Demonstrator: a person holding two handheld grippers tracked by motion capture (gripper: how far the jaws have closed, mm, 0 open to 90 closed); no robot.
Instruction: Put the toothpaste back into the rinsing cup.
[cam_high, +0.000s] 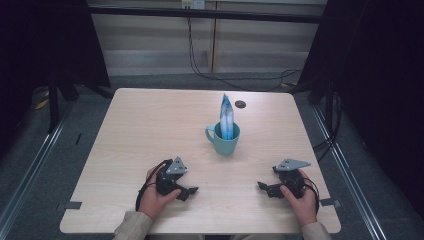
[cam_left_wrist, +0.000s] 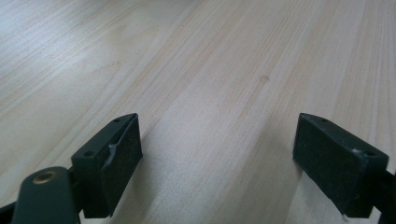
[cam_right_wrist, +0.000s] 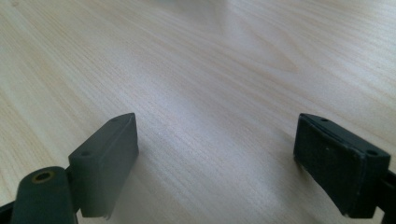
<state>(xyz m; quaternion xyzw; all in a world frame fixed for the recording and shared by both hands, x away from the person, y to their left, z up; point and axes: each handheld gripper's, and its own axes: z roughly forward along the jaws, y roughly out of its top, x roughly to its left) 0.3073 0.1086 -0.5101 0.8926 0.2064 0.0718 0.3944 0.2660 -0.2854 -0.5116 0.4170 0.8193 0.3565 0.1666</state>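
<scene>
Wood, pale and plain, makes up my desk (cam_high: 150, 130), the biggest thing here. Near its middle stands a teal cup (cam_high: 223, 140), handle to the left, well away from both my hands. A blue packet (cam_high: 227, 116) stands tall inside it, leaning on the rim so it stays up. I cannot read any words on the packet; it is too small. My left tongs (cam_high: 192, 190) rest low by the near edge, jaws wide apart, holding nothing. My right tongs (cam_high: 262, 186) rest the same way, also wide apart. A small dark dot (cam_high: 240, 104) sits behind the cup.
</scene>
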